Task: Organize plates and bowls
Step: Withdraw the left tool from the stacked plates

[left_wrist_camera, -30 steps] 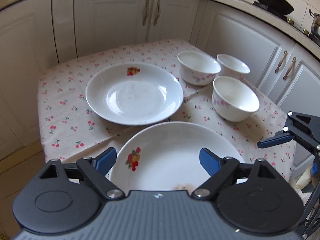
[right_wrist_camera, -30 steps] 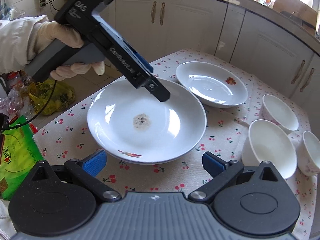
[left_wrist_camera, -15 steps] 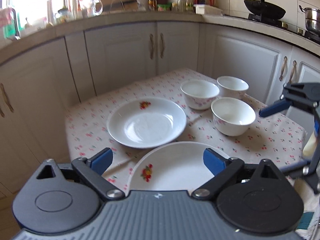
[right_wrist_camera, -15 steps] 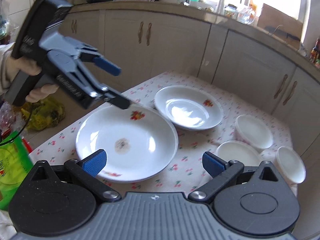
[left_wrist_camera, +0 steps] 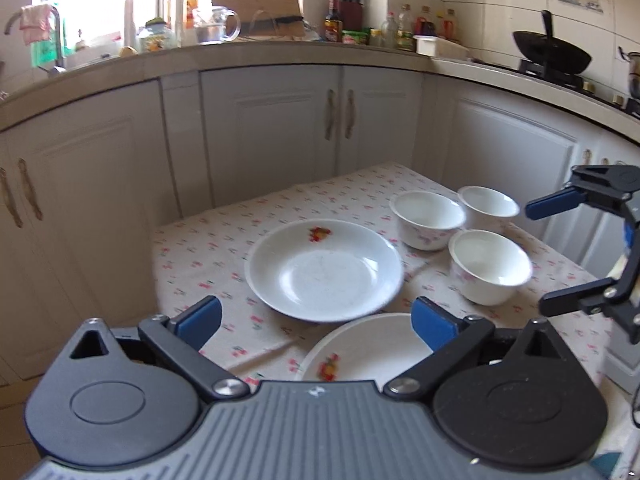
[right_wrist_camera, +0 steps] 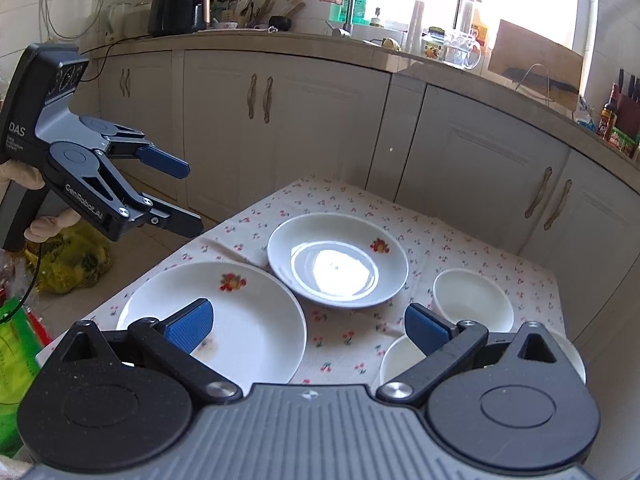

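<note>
1. Table, cherry-print cloth, set in corner of white kitchen cabinets.

2. Far plate, white w/ fruit motif on rim, lying flat mid-table, empty. Same item in right wrist view.

3. Near plate, white, same fruit motif, brownish smear near centre. Lies flat at table's front edge, just beside far plate; rims look close to touching, can't tell if they do. In left wrist view only partly seen behind gripper body.

4. Bowls x3, white, upright, empty, clustered to right of plates: bowl A nearest far plate, bowl B behind it, bowl C nearest front. Apart from each other by thin gaps.

5. Left gripper: jaws have just been opening, now spread wide, nothing between pads; held above near plate, clear of it. Seen from right wrist view in gloved hand.

6. Right gripper: jaws spread wide, nothing pinched; up in air over gap btw near plate and bowls. Also visible at right edge of left view.

7. Wok on stove, back right counter.
</note>
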A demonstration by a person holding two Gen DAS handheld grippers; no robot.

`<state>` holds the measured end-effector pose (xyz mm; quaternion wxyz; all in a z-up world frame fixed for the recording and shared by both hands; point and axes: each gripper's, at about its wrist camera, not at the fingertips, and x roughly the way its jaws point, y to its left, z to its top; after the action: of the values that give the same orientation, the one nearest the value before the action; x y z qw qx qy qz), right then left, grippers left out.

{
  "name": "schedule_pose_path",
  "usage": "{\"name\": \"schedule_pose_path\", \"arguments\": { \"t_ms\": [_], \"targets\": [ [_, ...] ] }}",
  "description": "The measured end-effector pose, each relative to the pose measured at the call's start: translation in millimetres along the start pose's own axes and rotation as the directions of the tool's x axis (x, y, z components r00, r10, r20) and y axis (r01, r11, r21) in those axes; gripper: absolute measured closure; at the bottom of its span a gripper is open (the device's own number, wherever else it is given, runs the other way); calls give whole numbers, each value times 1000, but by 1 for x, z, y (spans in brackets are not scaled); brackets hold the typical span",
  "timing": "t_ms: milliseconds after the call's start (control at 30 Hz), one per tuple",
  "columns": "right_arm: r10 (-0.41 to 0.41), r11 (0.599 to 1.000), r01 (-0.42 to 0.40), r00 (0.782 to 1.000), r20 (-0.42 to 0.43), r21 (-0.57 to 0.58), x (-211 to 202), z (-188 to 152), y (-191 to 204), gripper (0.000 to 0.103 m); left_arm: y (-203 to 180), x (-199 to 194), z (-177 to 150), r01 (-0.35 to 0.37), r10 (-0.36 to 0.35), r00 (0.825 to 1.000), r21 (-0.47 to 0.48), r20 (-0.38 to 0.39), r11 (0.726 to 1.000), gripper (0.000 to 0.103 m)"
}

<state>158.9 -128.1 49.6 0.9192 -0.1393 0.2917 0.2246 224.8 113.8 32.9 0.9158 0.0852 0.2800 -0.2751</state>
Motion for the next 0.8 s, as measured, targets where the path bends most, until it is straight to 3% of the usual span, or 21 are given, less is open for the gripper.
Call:
{"name": "schedule_pose_path", "arguments": {
  "t_ms": [367,633,800],
  "targets": [
    [12,1000,-13,1000,-20,-13,28,30,-17,0,40,28,-2,-37,37,999,-65,-8,997,1],
    [40,997,-34,996,-74,74,60,46,-40,0,49,53,1,-3,2,1000,-10,-21,1000,1],
    [40,992,-25,992,-121,125,82,56,-51,0,57,70,1,55,-55,998,-1,-22,998,1]
  ]
}}
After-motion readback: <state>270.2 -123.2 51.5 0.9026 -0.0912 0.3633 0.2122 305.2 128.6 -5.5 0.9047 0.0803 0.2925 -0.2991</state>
